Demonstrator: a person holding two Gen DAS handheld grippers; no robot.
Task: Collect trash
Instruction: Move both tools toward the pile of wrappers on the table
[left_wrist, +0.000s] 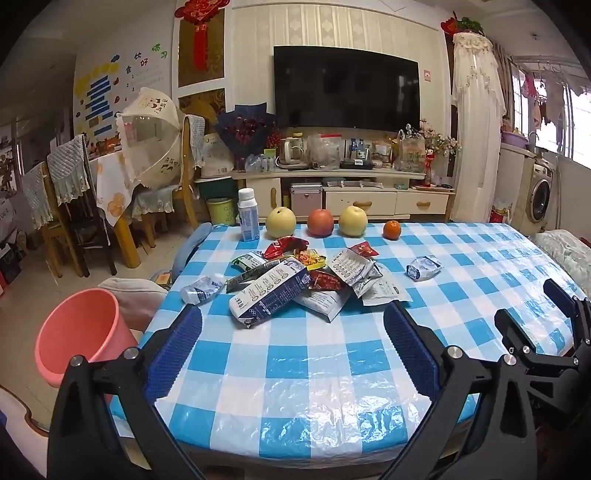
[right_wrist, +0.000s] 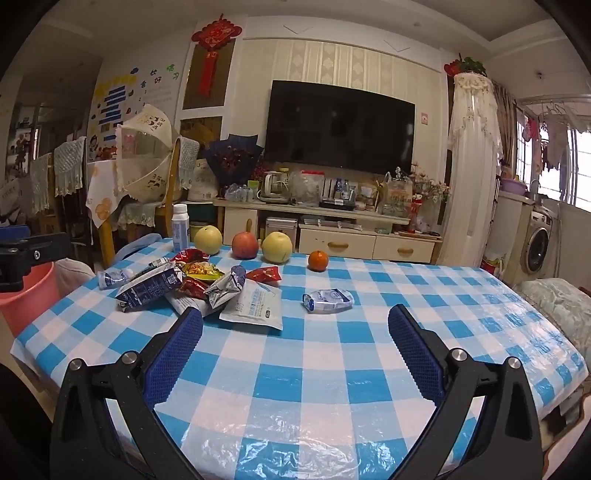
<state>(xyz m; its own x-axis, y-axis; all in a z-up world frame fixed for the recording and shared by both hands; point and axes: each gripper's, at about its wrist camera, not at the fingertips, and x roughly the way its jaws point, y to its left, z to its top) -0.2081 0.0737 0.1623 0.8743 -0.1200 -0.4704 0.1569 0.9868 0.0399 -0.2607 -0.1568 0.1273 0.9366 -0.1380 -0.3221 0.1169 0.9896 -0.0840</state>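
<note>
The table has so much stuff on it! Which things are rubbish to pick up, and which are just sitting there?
For the job:
pile of crumpled wrappers and flattened cartons
lone crumpled white-blue packet
squashed white-blue packet near the table's edge
pink plastic bucket

Just sitting there:
two yellow pears
red apple
small orange
upright white bottle
</note>
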